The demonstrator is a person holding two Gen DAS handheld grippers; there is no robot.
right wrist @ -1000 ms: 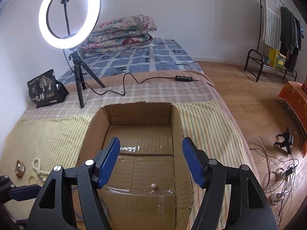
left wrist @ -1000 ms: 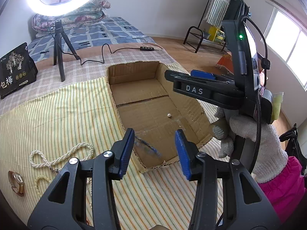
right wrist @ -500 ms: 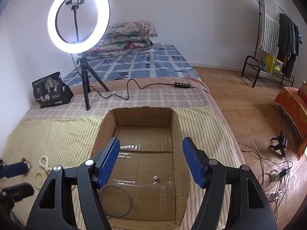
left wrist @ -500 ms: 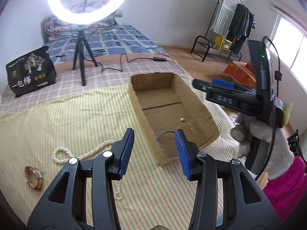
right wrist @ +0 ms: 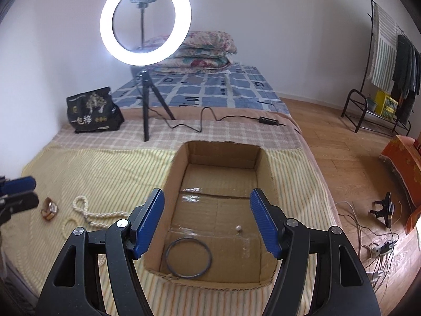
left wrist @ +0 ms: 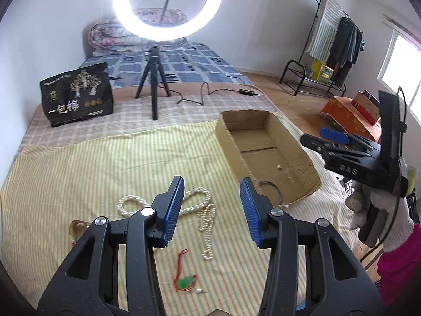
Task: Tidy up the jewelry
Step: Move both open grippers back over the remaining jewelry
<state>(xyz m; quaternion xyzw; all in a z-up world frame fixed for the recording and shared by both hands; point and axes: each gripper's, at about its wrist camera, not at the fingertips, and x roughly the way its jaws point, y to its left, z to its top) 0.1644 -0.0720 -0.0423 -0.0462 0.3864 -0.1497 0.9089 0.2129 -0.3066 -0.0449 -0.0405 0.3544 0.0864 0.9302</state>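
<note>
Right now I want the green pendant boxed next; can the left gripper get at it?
Probably yes. The left gripper is open and empty, and the green pendant lies bare on the striped cloth just below it, apart from the pearl strand.

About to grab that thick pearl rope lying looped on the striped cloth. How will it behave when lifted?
The pearl rope lies in loose loops, so it is probably floppy and will sag either side of the left tongs. Its round beads look smooth and may slip. The thinner strand lies against it and could drag along.
</note>
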